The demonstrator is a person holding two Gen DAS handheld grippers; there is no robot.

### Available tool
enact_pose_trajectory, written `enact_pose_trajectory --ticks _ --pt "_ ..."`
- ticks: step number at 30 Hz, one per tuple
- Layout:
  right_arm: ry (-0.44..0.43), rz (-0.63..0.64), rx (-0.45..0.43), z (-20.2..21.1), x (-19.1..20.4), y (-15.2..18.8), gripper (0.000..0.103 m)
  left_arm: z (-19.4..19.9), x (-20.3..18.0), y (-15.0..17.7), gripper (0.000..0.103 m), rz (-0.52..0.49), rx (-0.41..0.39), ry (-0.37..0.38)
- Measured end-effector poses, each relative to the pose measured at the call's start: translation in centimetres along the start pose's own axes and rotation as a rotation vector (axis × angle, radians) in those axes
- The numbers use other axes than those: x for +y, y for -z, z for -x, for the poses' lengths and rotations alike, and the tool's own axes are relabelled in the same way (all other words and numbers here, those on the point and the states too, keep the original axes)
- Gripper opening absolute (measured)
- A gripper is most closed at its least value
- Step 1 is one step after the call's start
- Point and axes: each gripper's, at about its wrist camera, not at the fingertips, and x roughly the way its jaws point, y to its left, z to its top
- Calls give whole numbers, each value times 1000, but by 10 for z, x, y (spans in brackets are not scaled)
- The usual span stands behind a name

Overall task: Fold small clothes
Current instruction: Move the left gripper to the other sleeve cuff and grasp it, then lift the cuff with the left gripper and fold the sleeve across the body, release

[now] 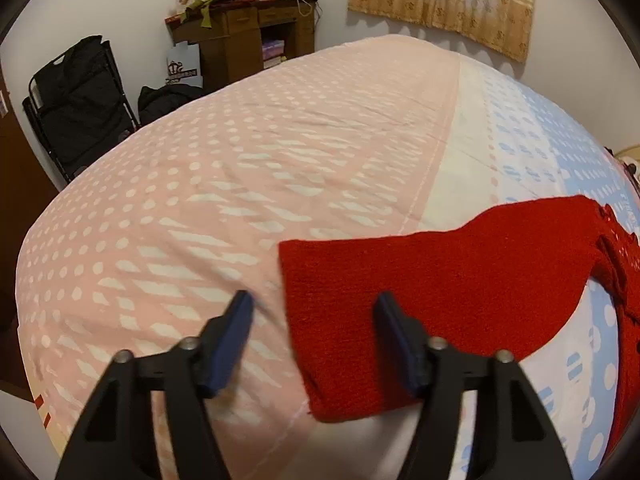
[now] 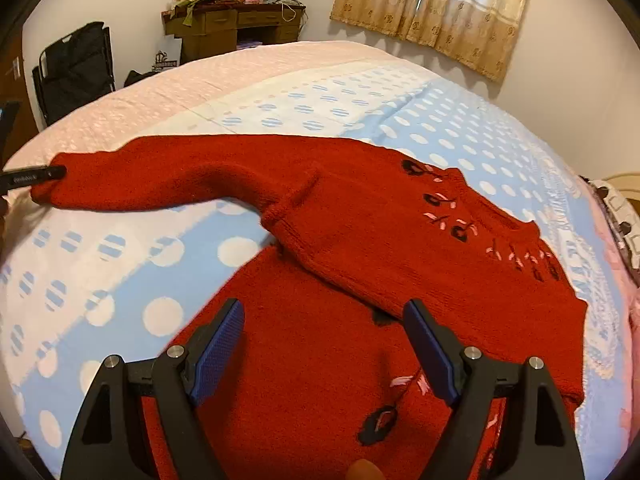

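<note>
A: Left wrist view. Sweater [image 1: 440, 292], red knit, on the bed [image 1: 240, 180]: soft, light, floppy. Left gripper [image 1: 314, 304] unclenched, straddling the cuff edge; take hold there.

B: Right wrist view. Sleeve [image 2: 160, 176] runs toward nine o'clock, neck at three. Right gripper [image 2: 322, 312] released above the body.

One red knitted sweater [image 2: 400, 240] is seen spread on one bed [image 2: 120, 280], with one sleeve [image 1: 420, 280] stretched out. Two grippers are counted: left [image 1: 314, 340], right [image 2: 324, 348]. One wooden desk [image 1: 248, 36], one curtain [image 1: 440, 0] and one folded black chair [image 1: 80, 100] are counted behind.
</note>
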Motion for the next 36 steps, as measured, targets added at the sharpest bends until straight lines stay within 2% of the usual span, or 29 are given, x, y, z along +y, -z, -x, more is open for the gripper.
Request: enact_pose_trajectory --ticks 2,10,20,28,36 --pt "-1 -15 2 0 -3 2 82 3 -3 0 15 -15 -2 25" --pt "16 -27 -8 6 -9 6 82 20 -11 -6 11 -29 -34 59" --pt "49 -30 -2 10 -18 14 82 66 -30 -30 11 -6 -102 226" --pt "64 -43 2 15 -28 23 82 96 -59 -49 10 -15 -151 328" --pt "82 -75 2 23 -48 36 82 132 -114 -68 10 -114 -219 403"
